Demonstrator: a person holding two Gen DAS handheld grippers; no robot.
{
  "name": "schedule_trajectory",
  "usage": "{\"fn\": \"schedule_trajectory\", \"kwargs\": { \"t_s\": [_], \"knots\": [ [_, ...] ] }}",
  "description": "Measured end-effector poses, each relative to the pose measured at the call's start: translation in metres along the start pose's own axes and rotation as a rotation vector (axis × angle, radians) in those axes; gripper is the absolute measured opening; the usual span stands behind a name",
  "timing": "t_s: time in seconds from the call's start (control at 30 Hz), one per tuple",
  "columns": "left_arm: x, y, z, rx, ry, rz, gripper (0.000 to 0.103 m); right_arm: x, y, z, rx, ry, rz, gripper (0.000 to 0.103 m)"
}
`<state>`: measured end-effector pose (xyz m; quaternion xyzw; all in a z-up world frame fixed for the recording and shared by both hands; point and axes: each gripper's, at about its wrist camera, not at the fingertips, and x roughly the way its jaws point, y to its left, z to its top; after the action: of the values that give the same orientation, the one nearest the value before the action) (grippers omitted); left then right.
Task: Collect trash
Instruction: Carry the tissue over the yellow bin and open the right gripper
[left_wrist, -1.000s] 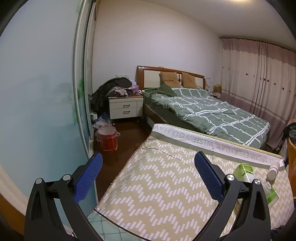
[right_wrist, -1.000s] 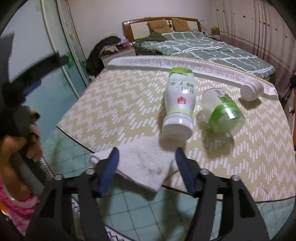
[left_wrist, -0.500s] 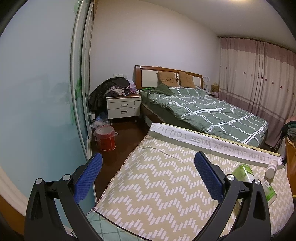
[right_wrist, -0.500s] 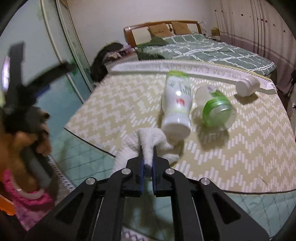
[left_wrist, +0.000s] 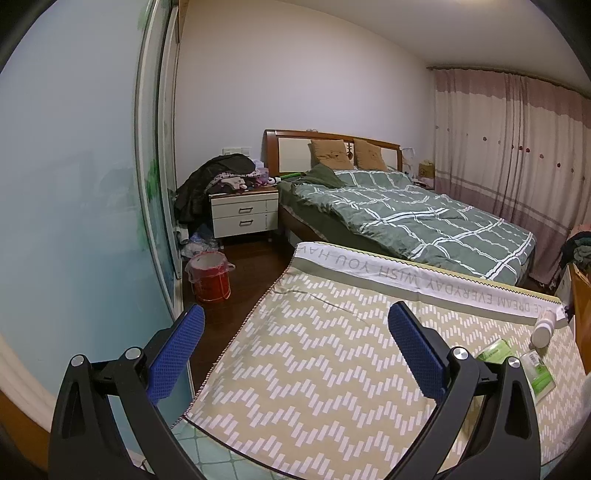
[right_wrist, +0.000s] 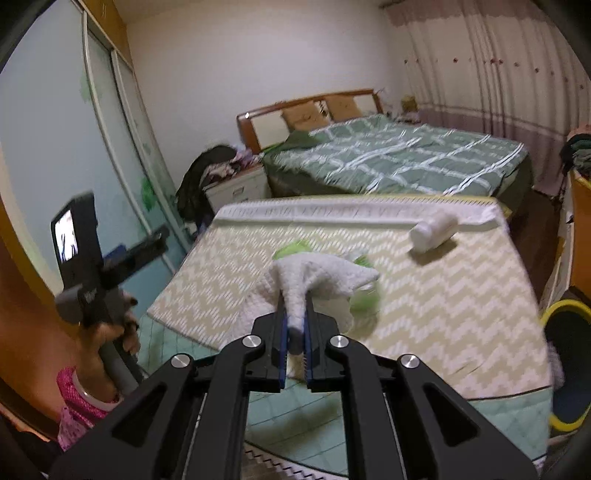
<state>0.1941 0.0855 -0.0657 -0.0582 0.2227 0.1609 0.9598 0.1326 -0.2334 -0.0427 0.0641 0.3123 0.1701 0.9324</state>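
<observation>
My right gripper (right_wrist: 295, 306) is shut on a crumpled white paper towel (right_wrist: 317, 275), which hangs lifted above the zigzag-patterned table mat (right_wrist: 443, 295). Behind the towel, two green-and-white bottles (right_wrist: 364, 299) lie on the mat, mostly hidden by it. A small white bottle (right_wrist: 434, 230) lies near the mat's far edge. In the left wrist view my left gripper (left_wrist: 295, 336) stands open over the mat's near left part, with nothing between its blue pads. The bottles (left_wrist: 517, 360) and the small white bottle (left_wrist: 545, 328) show at that view's right edge.
A red bucket lined with a bag (left_wrist: 210, 277) stands on the wooden floor by the sliding wardrobe door. A yellow-rimmed bin (right_wrist: 567, 362) sits right of the table. Beyond the table are a bed (left_wrist: 406, 218) and a nightstand (left_wrist: 243, 214). A person's hand (right_wrist: 107, 328) holds the left gripper's handle.
The right gripper's jaws shut on the paper towel and lifted it off the mat, and the view swung up and to the right. The left gripper stayed open and in place.
</observation>
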Motion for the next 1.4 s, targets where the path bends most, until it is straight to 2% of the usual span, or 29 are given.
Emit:
{"fn": "schedule_trajectory", "kwargs": {
  "t_s": [0.23, 0.53, 0.77, 0.83, 0.93, 1.07, 1.17, 1.27, 1.4],
  "knots": [
    [-0.001, -0.004, -0.001, 0.016, -0.002, -0.019, 0.098, -0.024, -0.055, 0.004, 0.087, -0.060, -0.149, 0.007],
    [-0.004, -0.026, -0.006, 0.081, 0.005, -0.060, 0.098, -0.053, -0.170, -0.024, 0.294, -0.104, -0.474, 0.007],
    [-0.024, -0.061, -0.011, 0.141, 0.034, -0.187, 0.098, -0.066, -0.239, -0.050, 0.446, -0.077, -0.723, 0.009],
    [-0.035, -0.072, -0.014, 0.150, 0.038, -0.219, 0.098, -0.068, -0.251, -0.055, 0.474, -0.074, -0.769, 0.010],
    [-0.048, -0.089, -0.024, 0.151, 0.073, -0.276, 0.098, -0.068, -0.263, -0.060, 0.511, -0.068, -0.810, 0.010],
    [-0.062, -0.119, -0.043, 0.199, 0.117, -0.328, 0.098, -0.065, -0.272, -0.068, 0.538, -0.067, -0.839, 0.031],
    [-0.070, -0.140, -0.057, 0.231, 0.146, -0.358, 0.098, -0.063, -0.273, -0.072, 0.548, -0.069, -0.832, 0.032],
    [-0.080, -0.156, -0.073, 0.260, 0.164, -0.367, 0.098, -0.066, -0.272, -0.071, 0.556, -0.090, -0.835, 0.040],
    [-0.086, -0.172, -0.086, 0.283, 0.179, -0.368, 0.098, -0.067, -0.270, -0.069, 0.558, -0.095, -0.826, 0.040]
  ]
}}
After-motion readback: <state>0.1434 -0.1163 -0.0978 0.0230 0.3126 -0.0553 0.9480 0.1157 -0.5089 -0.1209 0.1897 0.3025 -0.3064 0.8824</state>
